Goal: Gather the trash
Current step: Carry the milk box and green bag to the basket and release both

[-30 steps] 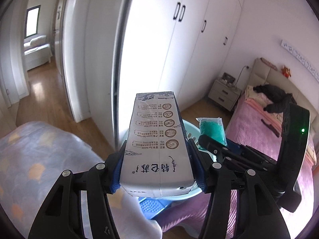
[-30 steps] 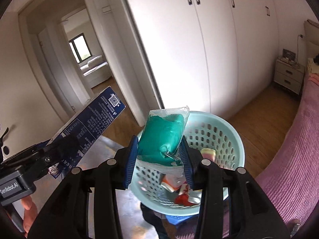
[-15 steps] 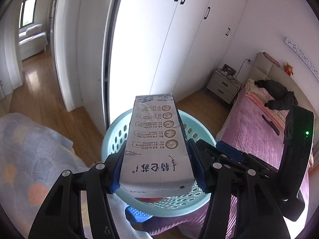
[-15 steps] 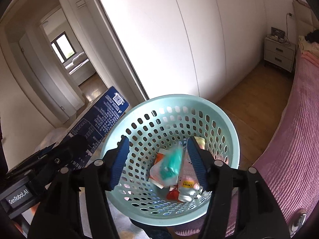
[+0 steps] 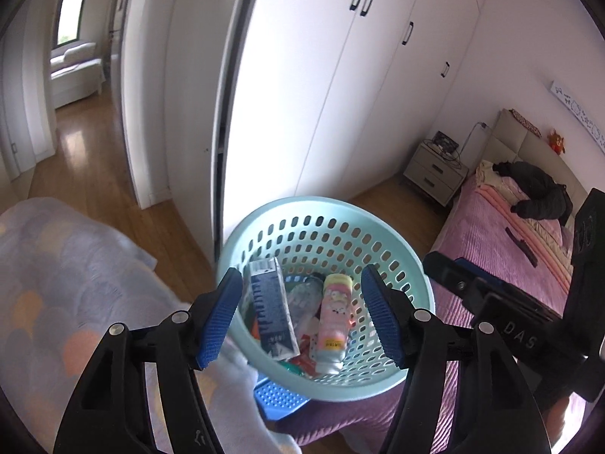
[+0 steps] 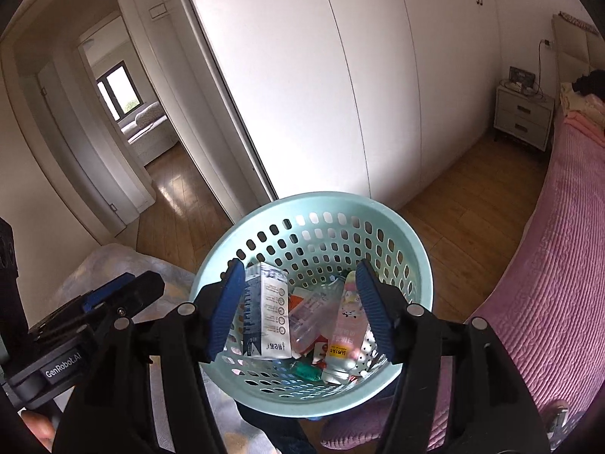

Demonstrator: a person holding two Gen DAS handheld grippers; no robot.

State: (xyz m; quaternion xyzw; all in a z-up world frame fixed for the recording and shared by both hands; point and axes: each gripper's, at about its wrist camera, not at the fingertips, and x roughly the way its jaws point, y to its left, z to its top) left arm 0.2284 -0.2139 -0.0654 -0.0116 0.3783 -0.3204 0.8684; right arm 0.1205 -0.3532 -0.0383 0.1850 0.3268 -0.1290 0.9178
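A light-teal perforated basket [image 5: 378, 223] [image 6: 382, 219] sits just below both grippers. Inside it lies the white and blue milk carton [image 5: 274, 308] [image 6: 266, 316], leaning on the left wall, beside a pink bottle [image 5: 332, 325] [image 6: 346, 331], a clear plastic wrapper [image 6: 308, 316] and a green packet [image 6: 304, 370] near the bottom. My left gripper [image 5: 300, 317] is open and empty above the basket. My right gripper [image 6: 298, 308] is open and empty above the basket too. Each gripper shows at the edge of the other's view.
White wardrobe doors [image 5: 321, 87] stand behind the basket. A bed with a pink cover [image 5: 503, 249] [image 6: 559, 249] runs along the right, with a nightstand [image 5: 435, 174] at its head. A patterned blanket [image 5: 60, 287] lies at left. A blue perforated object [image 5: 280, 397] sits under the basket.
The right gripper opened and dropped the green packet into the basket. Then the left gripper opened and the milk carton fell into the basket. Both views tilted down toward the basket.
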